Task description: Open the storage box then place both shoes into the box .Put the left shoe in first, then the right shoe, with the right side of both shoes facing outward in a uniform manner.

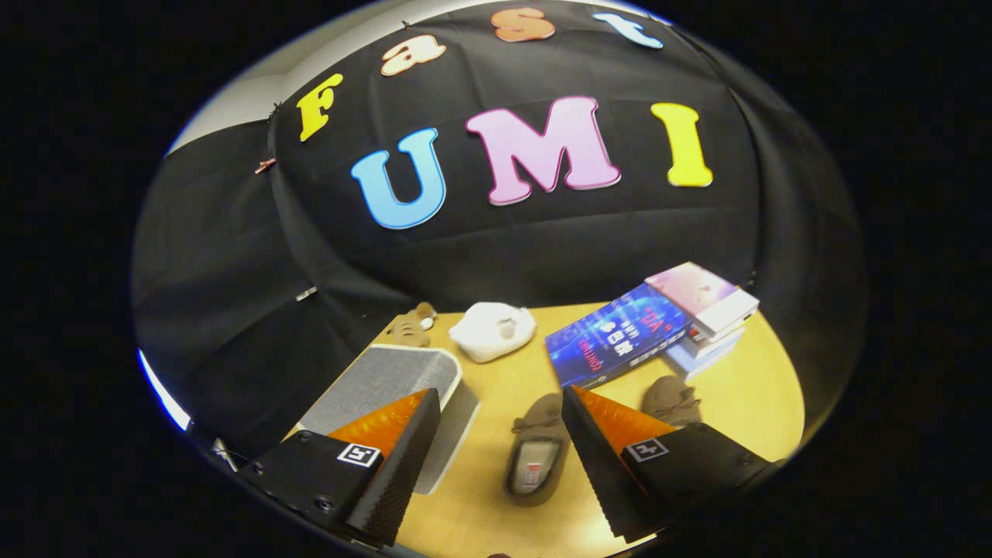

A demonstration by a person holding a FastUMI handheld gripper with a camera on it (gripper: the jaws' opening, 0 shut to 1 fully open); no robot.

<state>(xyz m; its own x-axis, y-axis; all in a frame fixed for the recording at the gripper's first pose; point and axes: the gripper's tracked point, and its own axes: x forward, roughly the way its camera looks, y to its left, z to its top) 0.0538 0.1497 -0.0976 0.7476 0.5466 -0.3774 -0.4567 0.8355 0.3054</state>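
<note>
- Grey fabric storage box (387, 384), lid on, sits left of the brown shoe (535, 449); second shoe (670, 399) right of it.
- Gripper (502, 465) jaws spread, empty.
- Opening step pending: next, grip the lid's edge.
</note>
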